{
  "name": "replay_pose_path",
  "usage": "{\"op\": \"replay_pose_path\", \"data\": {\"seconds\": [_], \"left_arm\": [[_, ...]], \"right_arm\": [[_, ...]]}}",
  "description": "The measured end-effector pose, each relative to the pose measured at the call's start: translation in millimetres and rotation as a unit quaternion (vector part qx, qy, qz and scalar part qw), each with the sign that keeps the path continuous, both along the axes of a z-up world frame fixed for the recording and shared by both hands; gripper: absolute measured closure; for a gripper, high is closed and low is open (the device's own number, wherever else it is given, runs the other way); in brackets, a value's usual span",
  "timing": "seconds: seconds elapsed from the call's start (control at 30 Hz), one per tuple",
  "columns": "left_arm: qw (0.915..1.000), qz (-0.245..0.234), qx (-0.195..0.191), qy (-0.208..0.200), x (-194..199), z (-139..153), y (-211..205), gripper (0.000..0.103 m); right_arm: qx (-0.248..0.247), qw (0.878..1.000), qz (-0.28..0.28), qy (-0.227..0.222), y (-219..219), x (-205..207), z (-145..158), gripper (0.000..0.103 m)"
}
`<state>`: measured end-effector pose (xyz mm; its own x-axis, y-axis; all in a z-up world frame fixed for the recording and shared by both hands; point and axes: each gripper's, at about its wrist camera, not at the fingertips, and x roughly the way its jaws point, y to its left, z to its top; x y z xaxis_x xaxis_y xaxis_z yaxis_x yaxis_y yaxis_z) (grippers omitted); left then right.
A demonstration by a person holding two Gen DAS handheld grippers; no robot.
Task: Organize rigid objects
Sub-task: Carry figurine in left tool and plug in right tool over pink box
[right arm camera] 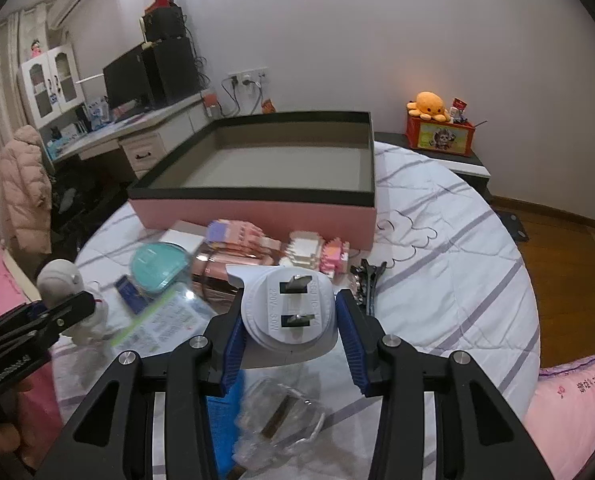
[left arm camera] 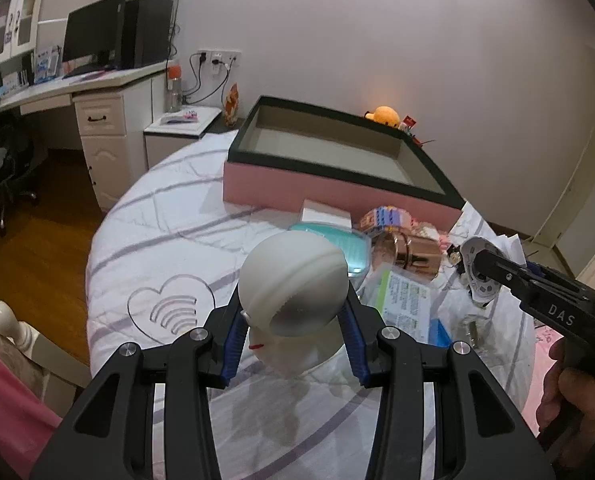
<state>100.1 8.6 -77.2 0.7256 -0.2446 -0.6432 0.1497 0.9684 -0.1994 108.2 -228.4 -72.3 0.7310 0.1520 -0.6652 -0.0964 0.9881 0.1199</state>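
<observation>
My left gripper (left arm camera: pixel 293 310) is shut on a white astronaut figure (left arm camera: pixel 293 268), its blue pads pressing just under the round helmet, held a little above the bed. From the right wrist view the same figure (right arm camera: pixel 59 280) sits in the left gripper (right arm camera: pixel 71 308) at the far left. My right gripper (right arm camera: pixel 289 312) is shut on a white plug-in device (right arm camera: pixel 265 308), whose two metal prongs face the camera. The left wrist view shows that device (left arm camera: pixel 475 248) in the right gripper (left arm camera: pixel 485 260) at the right. Behind the clutter lies an open pink box (left arm camera: pixel 337 168) (right arm camera: pixel 257 216) with a dark rim.
On the white striped bedcover (left arm camera: pixel 157 216) lie a teal round case (right arm camera: pixel 157 264), block-built toys (right arm camera: pixel 241 236), a rose-gold cylinder (left arm camera: pixel 413 254), a green-white packet (right arm camera: pixel 165 320), a clear plastic pack (right arm camera: pixel 281 424) and a black hair clip (right arm camera: pixel 367 272). A desk (left arm camera: pixel 97 80) stands at far left.
</observation>
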Motion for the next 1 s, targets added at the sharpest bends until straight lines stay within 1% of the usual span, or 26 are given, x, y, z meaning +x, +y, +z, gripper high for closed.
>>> {"op": "replay_pose_path", "data": {"seconds": [0.13,0.27,0.3,0.37,0.47,0.6,0.73,0.87,0.9,0.97,1.0], "left_arm": [[0.9998,-0.005,0.003,-0.017,7,21,-1,0.060],[0.9988,-0.013,0.016,-0.046,28,51,-11,0.060],[0.9982,-0.017,0.019,-0.054,37,59,-15,0.060],[0.9980,-0.023,0.017,-0.057,57,68,-21,0.060],[0.9978,-0.024,0.020,-0.059,92,74,-31,0.060],[0.9987,-0.020,0.025,-0.040,143,65,-42,0.060],[0.9994,-0.020,0.027,-0.002,187,41,-47,0.060],[0.9984,-0.024,0.037,0.035,212,15,-53,0.060],[0.9980,-0.032,0.040,0.038,215,9,-55,0.059],[0.9970,-0.028,0.048,0.054,222,-3,-57,0.058],[0.9964,-0.023,0.055,0.060,224,-7,-59,0.054]], "right_arm": [[0.006,1.000,0.018,-0.013,6,0,21,0.059],[0.000,0.999,0.036,-0.031,13,16,48,0.059],[0.000,0.999,0.039,-0.034,14,21,53,0.059],[-0.004,0.998,0.044,-0.037,16,39,62,0.059],[0.000,0.998,0.047,-0.030,15,75,69,0.059],[0.012,0.999,0.041,0.005,9,134,61,0.059],[0.018,0.998,0.029,0.051,1,183,38,0.059],[0.015,0.995,0.024,0.100,0,210,6,0.059],[0.014,0.994,0.023,0.106,0,213,2,0.059],[0.015,0.992,0.021,0.121,0,219,-9,0.059],[0.016,0.992,0.022,0.127,1,219,-13,0.059]]}}
